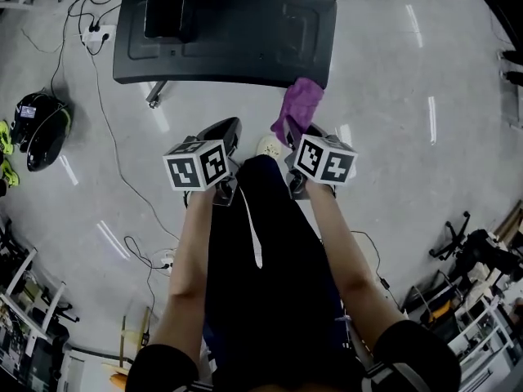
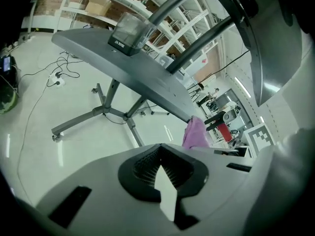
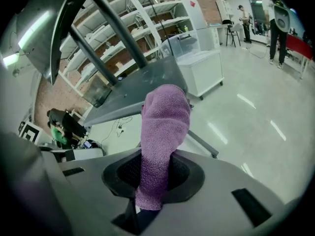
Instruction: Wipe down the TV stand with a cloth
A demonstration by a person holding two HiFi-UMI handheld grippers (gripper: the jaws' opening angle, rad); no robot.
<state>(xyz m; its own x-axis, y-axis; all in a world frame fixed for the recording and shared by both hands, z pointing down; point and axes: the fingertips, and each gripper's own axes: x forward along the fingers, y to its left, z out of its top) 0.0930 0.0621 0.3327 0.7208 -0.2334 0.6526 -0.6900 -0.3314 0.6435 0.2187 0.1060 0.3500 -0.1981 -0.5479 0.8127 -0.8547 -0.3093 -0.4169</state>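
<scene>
The TV stand (image 1: 225,31) is a dark curved top on a metal leg frame, just ahead of me; a black box (image 1: 167,11) sits on its left part. My right gripper (image 1: 299,134) is shut on a purple cloth (image 1: 298,104), which reaches the stand's near right edge. In the right gripper view the cloth (image 3: 165,122) stands up out of the right gripper (image 3: 152,181) in front of the stand (image 3: 133,90). My left gripper (image 1: 221,135) is held beside it, short of the stand. In its own view the left gripper (image 2: 162,173) is shut with nothing in it, facing the stand (image 2: 128,63) and cloth (image 2: 195,133).
Cables and a power strip (image 1: 98,33) lie on the floor at the left, near a black helmet (image 1: 41,129). The stand's legs (image 2: 98,114) spread over the glossy floor. A white cabinet (image 3: 202,68) and shelving stand behind it. People (image 3: 275,28) stand far off.
</scene>
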